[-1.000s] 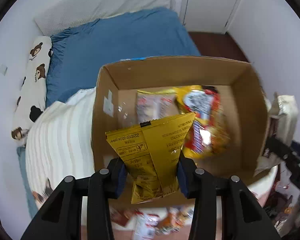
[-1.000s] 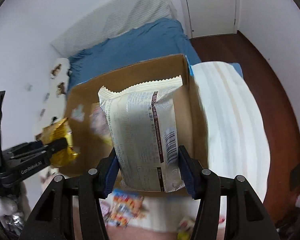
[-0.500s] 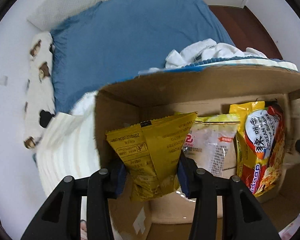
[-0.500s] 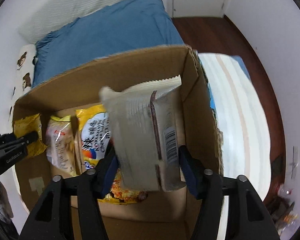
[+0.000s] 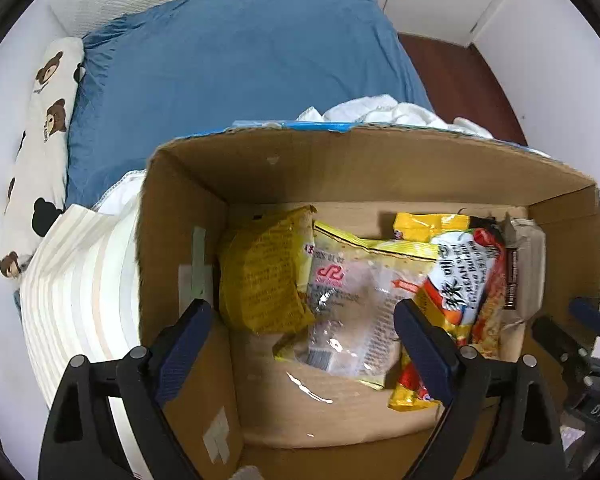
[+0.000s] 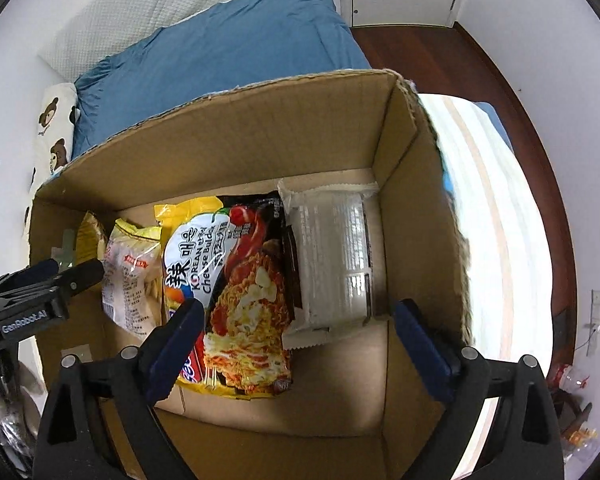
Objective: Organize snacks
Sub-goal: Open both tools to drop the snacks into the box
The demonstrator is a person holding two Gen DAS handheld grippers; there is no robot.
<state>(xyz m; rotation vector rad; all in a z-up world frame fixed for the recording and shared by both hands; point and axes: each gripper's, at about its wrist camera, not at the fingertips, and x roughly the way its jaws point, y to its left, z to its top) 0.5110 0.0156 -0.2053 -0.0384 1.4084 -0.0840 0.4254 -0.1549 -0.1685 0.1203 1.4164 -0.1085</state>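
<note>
1. Left wrist view: your left gripper (image 5: 302,344) has just been opening and holds nothing; the crinkled yellow foil snack bag (image 5: 262,272) you carried now stands in the brown cardboard box (image 5: 340,164), at its left wall. Jaws point down over it

2. Right wrist view: your right gripper (image 6: 296,340) has likewise just been opening, now empty; the pale white wrapped snack pack (image 6: 332,264) lies by the box's right wall. One drop each done

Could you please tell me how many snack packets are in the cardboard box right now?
4, side by side: yellow packet far left, clear packet, Korean noodle packet, white packet far right. Others could be hidden beneath.
</note>
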